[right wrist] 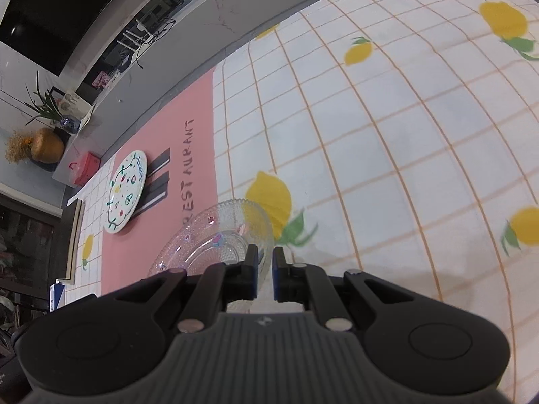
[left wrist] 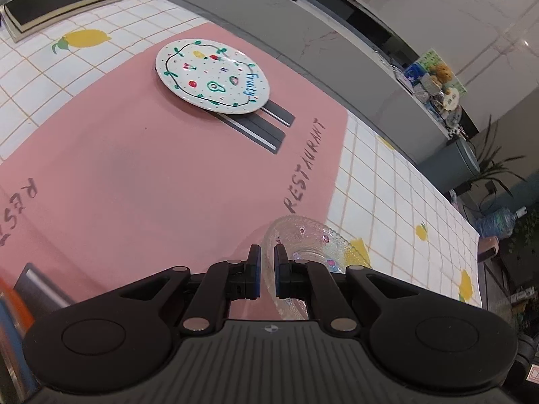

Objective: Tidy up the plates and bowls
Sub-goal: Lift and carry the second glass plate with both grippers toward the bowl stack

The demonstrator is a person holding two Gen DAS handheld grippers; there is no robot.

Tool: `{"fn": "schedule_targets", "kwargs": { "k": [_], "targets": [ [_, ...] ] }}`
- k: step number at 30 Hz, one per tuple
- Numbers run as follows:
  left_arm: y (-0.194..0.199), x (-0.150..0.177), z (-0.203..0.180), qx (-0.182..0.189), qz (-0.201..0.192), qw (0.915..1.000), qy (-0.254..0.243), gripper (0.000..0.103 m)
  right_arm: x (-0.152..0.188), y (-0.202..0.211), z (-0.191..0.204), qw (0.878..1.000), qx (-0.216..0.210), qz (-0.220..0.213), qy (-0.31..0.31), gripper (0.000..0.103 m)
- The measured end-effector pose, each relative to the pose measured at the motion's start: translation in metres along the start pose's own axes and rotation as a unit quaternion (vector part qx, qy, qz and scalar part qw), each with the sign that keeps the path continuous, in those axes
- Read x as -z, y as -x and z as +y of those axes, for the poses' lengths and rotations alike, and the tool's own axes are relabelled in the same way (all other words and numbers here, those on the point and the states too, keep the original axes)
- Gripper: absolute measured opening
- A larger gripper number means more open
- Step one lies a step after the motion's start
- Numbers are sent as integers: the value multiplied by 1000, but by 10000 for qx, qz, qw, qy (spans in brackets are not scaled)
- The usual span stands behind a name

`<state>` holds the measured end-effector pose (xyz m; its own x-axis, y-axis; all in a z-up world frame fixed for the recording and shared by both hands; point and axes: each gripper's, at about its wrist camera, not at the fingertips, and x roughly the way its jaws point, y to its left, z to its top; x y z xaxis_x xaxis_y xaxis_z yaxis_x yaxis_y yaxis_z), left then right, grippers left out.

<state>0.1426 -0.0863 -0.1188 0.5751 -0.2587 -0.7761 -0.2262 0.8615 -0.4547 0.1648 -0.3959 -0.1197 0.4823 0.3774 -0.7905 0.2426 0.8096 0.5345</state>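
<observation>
A clear glass bowl (left wrist: 311, 247) with small coloured prints is held between both grippers, one on each side of its rim. My left gripper (left wrist: 267, 271) is shut on the bowl's left rim. My right gripper (right wrist: 265, 271) is shut on the right rim of the same bowl (right wrist: 215, 235). The bowl hangs over the edge of the pink placemat (left wrist: 134, 175). A white plate (left wrist: 212, 75) with fruit drawings lies farther off on the placemat; it also shows in the right wrist view (right wrist: 125, 191).
A black book (left wrist: 60, 0) lies at the table's far left corner. The lemon-print grid tablecloth (right wrist: 404, 134) covers the table. A grey striped print (left wrist: 266, 128) sits beside the plate. The table's far edge (left wrist: 303, 64) runs behind the plate.
</observation>
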Motion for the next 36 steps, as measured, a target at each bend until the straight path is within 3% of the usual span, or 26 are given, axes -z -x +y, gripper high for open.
{"fn": "schedule_targets", "kwargs": {
  "k": [20, 36],
  "targets": [
    [89, 67, 20, 468, 272, 9973, -503, 7, 93, 89, -14, 9998, -114, -143, 74, 6],
    [84, 98, 38, 434, 566, 9945, -763, 7, 130, 85, -30, 9997, 255, 59, 35, 6]
  ]
}}
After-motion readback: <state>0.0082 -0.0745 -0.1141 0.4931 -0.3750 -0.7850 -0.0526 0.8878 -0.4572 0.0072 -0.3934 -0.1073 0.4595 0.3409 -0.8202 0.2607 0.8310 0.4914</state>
